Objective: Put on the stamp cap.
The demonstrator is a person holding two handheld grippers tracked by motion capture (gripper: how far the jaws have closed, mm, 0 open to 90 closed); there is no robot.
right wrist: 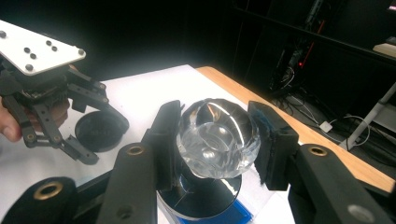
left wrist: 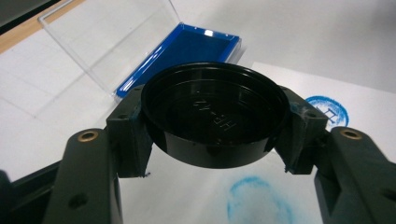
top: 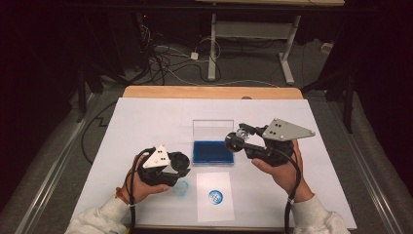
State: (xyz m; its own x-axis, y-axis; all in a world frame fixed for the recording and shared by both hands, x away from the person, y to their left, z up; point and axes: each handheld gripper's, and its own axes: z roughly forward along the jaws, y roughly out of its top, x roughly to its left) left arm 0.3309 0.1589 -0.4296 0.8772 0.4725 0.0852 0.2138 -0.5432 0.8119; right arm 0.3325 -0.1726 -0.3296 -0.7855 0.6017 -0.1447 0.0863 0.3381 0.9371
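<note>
At the centre of the left gripper view, the left tongs (left wrist: 212, 135) pinch one round black cap (left wrist: 212, 116) embossed "HE-A2", read upside down. Lower middle of the right gripper view, the right tongs (right wrist: 217, 140) pinch one clear-knobbed stamp (right wrist: 217, 137) above the tabletop's (top: 146, 117) one open blue ink pad (top: 213, 151). Two blue stamp marks (left wrist: 329, 109) are visible; their writing is unreadable.

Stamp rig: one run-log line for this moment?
left gripper: shut on round black cap | right gripper: shut on clear-knobbed stamp | open blue ink pad | stamped white paper
</note>
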